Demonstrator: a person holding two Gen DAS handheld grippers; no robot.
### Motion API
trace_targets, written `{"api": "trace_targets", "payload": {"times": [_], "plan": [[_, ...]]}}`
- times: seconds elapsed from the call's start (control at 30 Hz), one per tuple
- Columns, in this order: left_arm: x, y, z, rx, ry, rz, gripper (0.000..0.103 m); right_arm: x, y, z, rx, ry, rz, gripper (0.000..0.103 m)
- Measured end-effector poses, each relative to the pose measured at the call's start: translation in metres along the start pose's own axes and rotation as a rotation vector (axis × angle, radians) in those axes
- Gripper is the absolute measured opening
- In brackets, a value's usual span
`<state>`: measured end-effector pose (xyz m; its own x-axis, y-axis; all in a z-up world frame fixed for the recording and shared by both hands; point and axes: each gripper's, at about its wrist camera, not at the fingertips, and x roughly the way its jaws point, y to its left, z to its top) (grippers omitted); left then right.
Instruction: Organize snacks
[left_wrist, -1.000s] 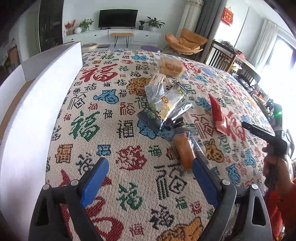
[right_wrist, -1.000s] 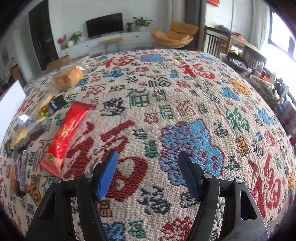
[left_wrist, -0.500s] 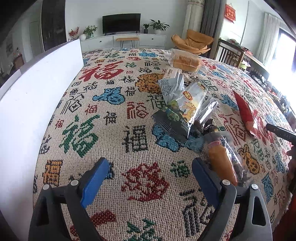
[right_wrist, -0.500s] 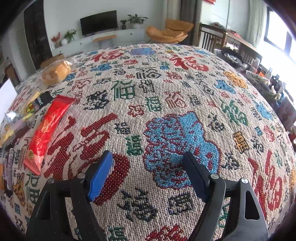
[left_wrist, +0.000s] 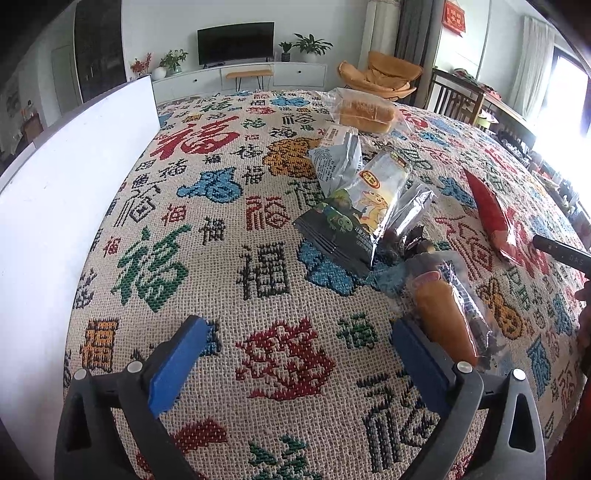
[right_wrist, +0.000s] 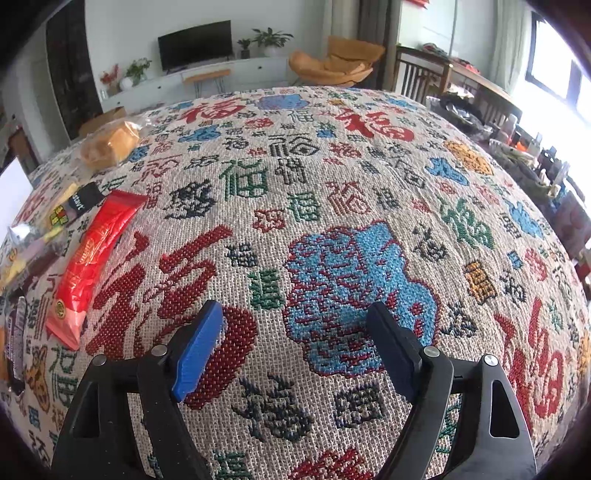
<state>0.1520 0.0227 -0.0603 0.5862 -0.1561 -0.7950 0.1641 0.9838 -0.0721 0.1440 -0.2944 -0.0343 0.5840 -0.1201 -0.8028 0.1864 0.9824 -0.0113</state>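
Note:
A heap of snacks lies on the patterned tablecloth (left_wrist: 207, 266): a bread loaf in a clear bag (left_wrist: 365, 114), a silver packet (left_wrist: 338, 162), a cartoon-printed packet (left_wrist: 364, 210), a dark foil packet (left_wrist: 410, 210), and an orange pastry in a clear wrapper (left_wrist: 447, 317). A red packet (left_wrist: 493, 218) lies apart to the right. My left gripper (left_wrist: 297, 328) hovers low over bare cloth, its jaws opening with nothing between them; the pastry sits just outside its right finger. My right gripper (right_wrist: 295, 310) is also opening over bare cloth, with the red packet (right_wrist: 92, 258) to its left.
A white box wall (left_wrist: 66, 192) runs along the table's left side. In the right wrist view the bread loaf (right_wrist: 110, 144) and a black bar (right_wrist: 79, 205) lie at the far left. Chairs and a cluttered side table stand beyond the right edge.
My left gripper has sunk closer to the cloth and the snack heap, and its jaws have spread wider. The right gripper's jaws have widened as well, staying over the same patch of cloth.

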Motion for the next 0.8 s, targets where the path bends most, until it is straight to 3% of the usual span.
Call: {"api": "trace_targets", "payload": {"times": [0.8], "plan": [[0.004,-0.0057,-0.0001,0.031,0.017,0.034,0.103,0.0002,-0.0007,0.0,0.0,0.0,0.001,0.083]]}}
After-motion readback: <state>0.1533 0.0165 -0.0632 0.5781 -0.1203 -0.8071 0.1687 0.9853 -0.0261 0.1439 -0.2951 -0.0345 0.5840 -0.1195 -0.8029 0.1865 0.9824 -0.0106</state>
